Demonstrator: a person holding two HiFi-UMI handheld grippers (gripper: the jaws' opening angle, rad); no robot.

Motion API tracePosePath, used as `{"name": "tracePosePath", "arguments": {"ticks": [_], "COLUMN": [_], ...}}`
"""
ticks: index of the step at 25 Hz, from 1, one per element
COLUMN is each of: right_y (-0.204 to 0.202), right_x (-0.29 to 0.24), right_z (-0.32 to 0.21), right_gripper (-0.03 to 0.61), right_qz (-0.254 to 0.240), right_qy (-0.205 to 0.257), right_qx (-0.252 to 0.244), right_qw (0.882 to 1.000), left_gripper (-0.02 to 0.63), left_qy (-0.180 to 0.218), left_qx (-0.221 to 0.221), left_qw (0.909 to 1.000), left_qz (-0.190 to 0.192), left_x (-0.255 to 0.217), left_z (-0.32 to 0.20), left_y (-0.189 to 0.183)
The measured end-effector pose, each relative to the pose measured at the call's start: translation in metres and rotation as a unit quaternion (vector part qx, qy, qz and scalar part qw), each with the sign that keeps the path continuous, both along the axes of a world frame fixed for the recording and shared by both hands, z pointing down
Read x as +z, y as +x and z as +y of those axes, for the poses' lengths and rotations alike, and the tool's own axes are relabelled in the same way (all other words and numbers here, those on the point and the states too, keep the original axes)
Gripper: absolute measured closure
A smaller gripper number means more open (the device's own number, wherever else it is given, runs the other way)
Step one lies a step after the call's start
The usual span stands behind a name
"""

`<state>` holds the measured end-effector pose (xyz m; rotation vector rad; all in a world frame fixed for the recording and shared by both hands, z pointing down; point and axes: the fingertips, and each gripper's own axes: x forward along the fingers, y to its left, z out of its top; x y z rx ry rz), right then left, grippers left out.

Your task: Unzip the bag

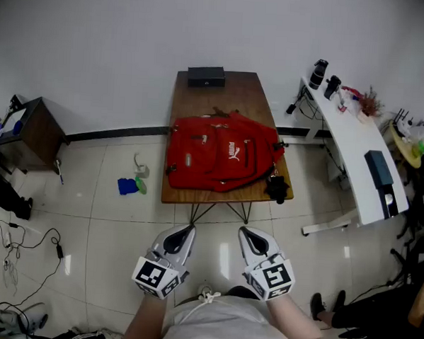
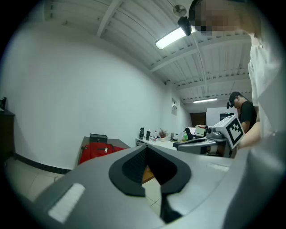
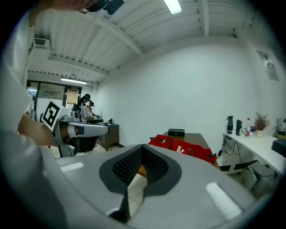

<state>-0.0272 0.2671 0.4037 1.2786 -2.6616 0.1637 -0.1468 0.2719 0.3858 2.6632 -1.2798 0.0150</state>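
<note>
A red backpack (image 1: 223,155) lies flat on a small wooden table (image 1: 234,88), a white logo on its front. It also shows far off in the left gripper view (image 2: 96,151) and in the right gripper view (image 3: 183,147). Both grippers hang well short of the table, over the tiled floor, close to my body. My left gripper (image 1: 189,231) has its jaws together at the tip (image 2: 145,147), nothing between them. My right gripper (image 1: 243,232) is likewise shut and empty (image 3: 142,146). Neither touches the bag.
A black box (image 1: 206,76) sits at the table's far end, and a black object (image 1: 276,186) at its front right corner. A white desk (image 1: 355,148) stands to the right, a dark cabinet (image 1: 30,131) to the left. A blue item (image 1: 128,186) and cables (image 1: 23,254) lie on the floor.
</note>
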Motion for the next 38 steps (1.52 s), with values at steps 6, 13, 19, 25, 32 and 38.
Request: {"name": "tracePosePath", "arguments": {"ticks": [6, 13, 19, 25, 32, 38], "right_y": [0.005, 0.027, 0.054, 0.081, 0.098, 0.089], "right_x": [0.011, 0.030, 0.035, 0.029, 0.043, 0.076], "right_z": [-0.047, -0.127, -0.226, -0.319, -0.383, -0.410], "right_gripper": [0.573, 0.572, 0.572, 0.572, 0.572, 0.572], "right_qz": [-0.002, -0.008, -0.007, -0.023, -0.025, -0.002], "right_qy": [-0.024, -0.052, -0.063, -0.075, -0.093, -0.149], "right_qx": [0.017, 0.024, 0.012, 0.001, -0.006, -0.041], "right_qw": [1.000, 0.998, 0.998, 0.997, 0.995, 0.988], "left_gripper": [0.607, 0.607, 0.607, 0.607, 0.607, 0.607], "left_qy": [-0.008, -0.023, -0.015, -0.020, -0.041, -0.066], "left_qx": [-0.005, 0.011, 0.020, 0.009, 0.007, 0.034], "left_qw": [1.0000, 0.9996, 0.9992, 0.9989, 0.9977, 0.9953], "left_qz": [0.001, -0.013, -0.030, -0.042, -0.053, -0.061], "left_x": [0.008, 0.031, 0.029, 0.028, 0.046, 0.070], "left_z": [-0.051, -0.120, -0.215, -0.302, -0.364, -0.397], "left_y": [-0.007, 0.020, 0.059, 0.089, 0.110, 0.127]}}
